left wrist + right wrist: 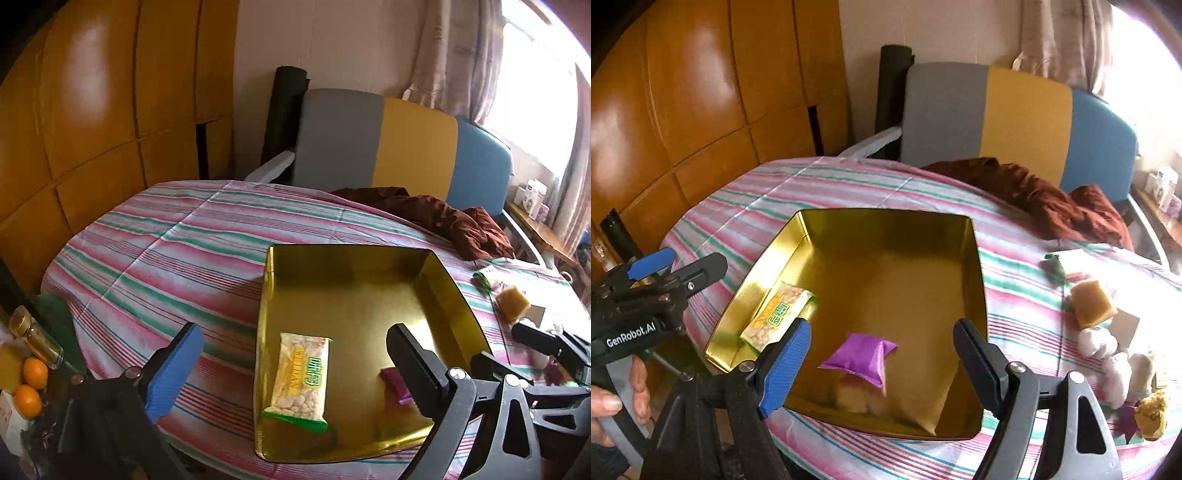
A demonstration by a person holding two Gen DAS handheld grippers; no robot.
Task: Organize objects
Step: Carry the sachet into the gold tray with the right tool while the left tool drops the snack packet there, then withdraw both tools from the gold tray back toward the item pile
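- Your right gripper (882,363) is closest to the camera. Its jaws are spread wide and hold nothing. The purple packet (858,358) lies loose on the floor of the gold tin (979,280), right under them.
- Your left gripper (295,365) is spread wide and empty too. The yellow snack bag (301,380) lies flat in the tin by its left wall.
- More things wait on the striped cloth (849,181) to the right of the tin: a yellow block (1093,302), some white fluffy bits (1108,354) and a brown lump (1152,413).
- Watch out: if you swing right too low, a jaw could bump the tin's wall and push the tin along the cloth.
- The small bits sit close together, so you could knock one off the edge.
- The cloth could bunch up if you press down.
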